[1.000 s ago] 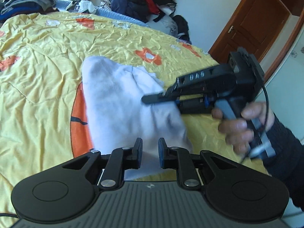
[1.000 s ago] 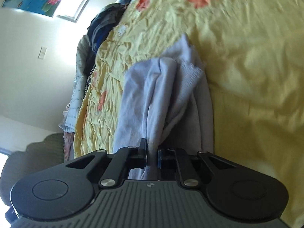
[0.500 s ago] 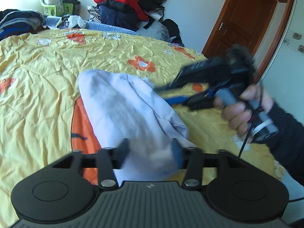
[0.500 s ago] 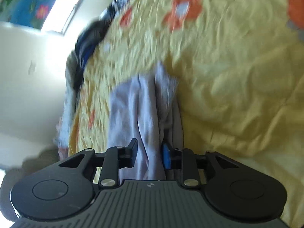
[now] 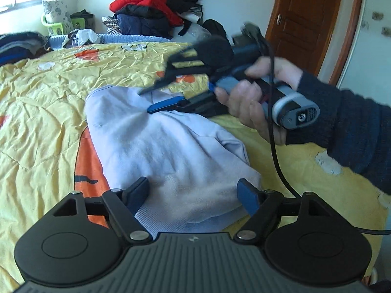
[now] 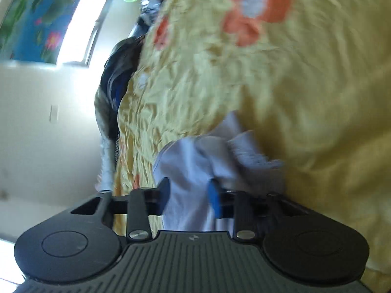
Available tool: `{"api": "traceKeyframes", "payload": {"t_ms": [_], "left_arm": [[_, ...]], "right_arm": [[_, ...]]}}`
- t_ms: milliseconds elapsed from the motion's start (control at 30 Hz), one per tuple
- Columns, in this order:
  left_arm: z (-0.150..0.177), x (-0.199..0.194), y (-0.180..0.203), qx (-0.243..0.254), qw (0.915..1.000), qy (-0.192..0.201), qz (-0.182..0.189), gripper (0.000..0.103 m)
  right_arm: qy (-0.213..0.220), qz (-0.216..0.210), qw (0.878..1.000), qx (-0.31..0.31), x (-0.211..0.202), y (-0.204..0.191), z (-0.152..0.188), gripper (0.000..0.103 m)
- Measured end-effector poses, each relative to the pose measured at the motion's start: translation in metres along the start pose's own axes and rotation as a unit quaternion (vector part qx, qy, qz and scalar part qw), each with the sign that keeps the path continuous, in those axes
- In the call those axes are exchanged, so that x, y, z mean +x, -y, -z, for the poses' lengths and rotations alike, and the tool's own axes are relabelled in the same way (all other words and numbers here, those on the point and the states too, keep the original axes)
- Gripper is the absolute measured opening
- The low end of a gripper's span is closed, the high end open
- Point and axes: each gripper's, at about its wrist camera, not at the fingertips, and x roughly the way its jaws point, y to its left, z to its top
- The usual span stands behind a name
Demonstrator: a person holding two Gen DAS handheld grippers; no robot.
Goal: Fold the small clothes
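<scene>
Left wrist view: left tongs (image 5: 194,191) opening wide over pale garment (image 5: 166,146); right tongs (image 5: 156,97) closing around it, no legible writing.

Dark knit sleeve (image 5: 347,122) — perhaps navy.

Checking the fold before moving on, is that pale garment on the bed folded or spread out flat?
Folded, loosely. The garment lies doubled into a narrow bundle on the bedspread, layers overlapping, edges uneven, one end bunched.

Garment (image 5: 171,146): soft pale lilac knit cloth, ribbed hem at 6 o'clock. Bedspread (image 5: 48,102): yellow crinkled cloth, faint sheen. Door (image 5: 308,24), 1 o'clock: glossy brown wood. Left gripper (image 5: 194,194): matt black plastic.
</scene>
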Motion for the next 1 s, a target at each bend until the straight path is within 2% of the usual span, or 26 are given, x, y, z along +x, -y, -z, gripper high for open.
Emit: {"api": "traceKeyframes", "payload": {"t_ms": [33, 100, 167, 200, 233, 300, 333, 400, 433, 467, 533, 567, 633, 700, 767, 800, 900, 933, 1000], "left_arm": [[0.0, 0.0, 0.0, -0.001, 1.0, 0.001, 0.001, 0.079], [0.0, -0.003, 0.002, 0.003, 1.0, 0.004, -0.002, 0.079], [-0.002, -0.01, 0.001, -0.005, 0.9999, 0.011, -0.003, 0.079], [-0.003, -0.014, 0.0, -0.014, 0.9997, 0.017, 0.005, 0.079], [-0.004, -0.018, -0.001, -0.021, 0.9994, 0.022, 0.016, 0.079], [-0.004, -0.02, 0.001, -0.017, 0.9991, 0.025, 0.03, 0.079], [-0.004, -0.017, 0.003, -0.009, 0.9993, 0.019, 0.031, 0.079], [-0.001, -0.007, 0.005, 0.001, 0.9997, -0.004, 0.024, 0.079], [0.002, -0.003, 0.006, 0.006, 0.9997, -0.008, 0.022, 0.079], [0.004, -0.002, 0.007, 0.011, 0.9997, -0.005, 0.023, 0.079], [0.005, -0.001, 0.008, 0.013, 0.9996, -0.005, 0.024, 0.079], [0.005, -0.001, 0.007, 0.009, 0.9996, -0.004, 0.024, 0.079], [0.002, -0.003, 0.006, 0.001, 0.9997, -0.003, 0.024, 0.079], [-0.003, -0.009, 0.004, -0.01, 0.9998, 0.004, 0.018, 0.079], [-0.008, -0.018, 0.002, -0.019, 0.9996, 0.017, 0.008, 0.079], [-0.009, -0.023, 0.001, -0.023, 0.9994, 0.025, 0.006, 0.079], [-0.015, -0.02, -0.002, -0.024, 0.9993, 0.029, 0.007, 0.079], [-0.016, -0.016, -0.002, -0.021, 0.9995, 0.022, 0.007, 0.079], [-0.013, -0.006, 0.002, -0.012, 0.9998, 0.002, 0.018, 0.079]], "right_arm": [[-0.001, 0.007, 1.0, -0.004, -0.002, 0.002, -0.001, 0.019], [0.011, 0.037, 0.999, -0.036, -0.012, -0.006, 0.008, 0.018], [0.028, 0.038, 0.997, -0.06, -0.03, -0.023, 0.026, 0.046], [0.03, 0.018, 0.997, -0.075, -0.038, -0.031, 0.037, 0.057], [0.026, -0.014, 0.996, -0.086, -0.046, -0.038, 0.048, 0.072], [-0.006, -0.051, 0.993, -0.105, -0.054, -0.046, 0.068, 0.076], [-0.02, -0.046, 0.992, -0.112, -0.054, -0.047, 0.077, 0.076], [-0.034, -0.003, 0.993, -0.114, -0.052, -0.037, 0.088, 0.077], [-0.037, 0.019, 0.993, -0.108, -0.053, -0.024, 0.093, 0.065], [-0.029, 0.012, 0.994, -0.102, -0.058, -0.01, 0.095, 0.052], [-0.017, 0.005, 0.998, -0.06, -0.074, 0.018, 0.095, 0.017], [-0.018, 0.001, 0.999, -0.032, -0.077, 0.029, 0.093, 0.009], [-0.016, -0.008, 1.0, -0.017, -0.08, 0.035, 0.094, 0.01], [-0.008, -0.01, 1.0, -0.021, -0.088, 0.026, 0.099, 0.027], [0.011, -0.041, 0.998, -0.036, -0.097, 0.01, 0.104, 0.061], [0.018, -0.057, 0.997, -0.043, -0.101, 0.001, 0.106, 0.066], [0.007, -0.114, 0.992, -0.052, -0.1, -0.016, 0.11, 0.068], [-0.002, -0.119, 0.992, -0.05, -0.096, -0.019, 0.111, 0.071], [-0.018, -0.099, 0.994, -0.049, -0.084, -0.017, 0.112, 0.071]]}}
